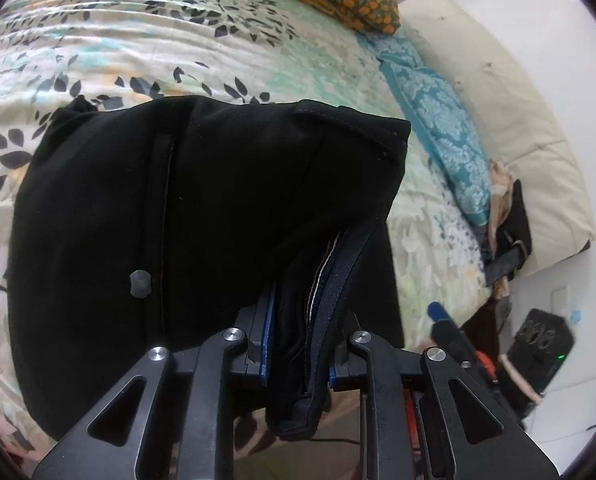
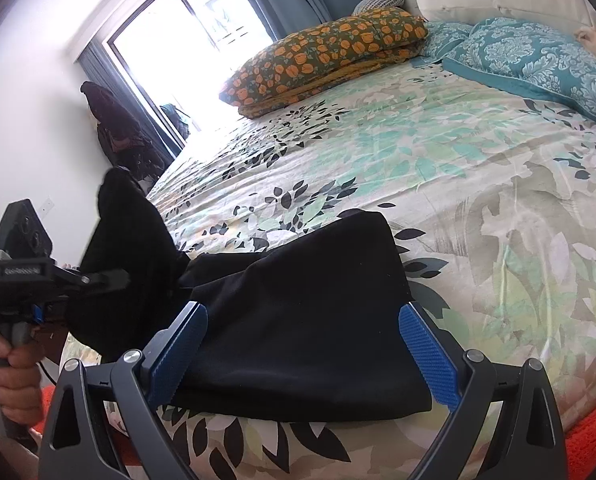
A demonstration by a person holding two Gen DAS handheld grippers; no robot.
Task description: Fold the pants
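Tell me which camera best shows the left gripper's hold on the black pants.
The left wrist view: the left gripper is shut on a bunched hem or waistband edge of the black pants, seen close up. The right wrist view shows that gripper only small and side-on at the left edge, its contact point blurred; the right gripper stands open.

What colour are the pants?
Black pants, clearest in the right wrist view.

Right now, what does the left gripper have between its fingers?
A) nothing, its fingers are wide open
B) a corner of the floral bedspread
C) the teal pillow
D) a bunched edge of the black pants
D: in the left wrist view the left gripper is closed on a thick fold of the black pants, which hang from it over the bedspread.
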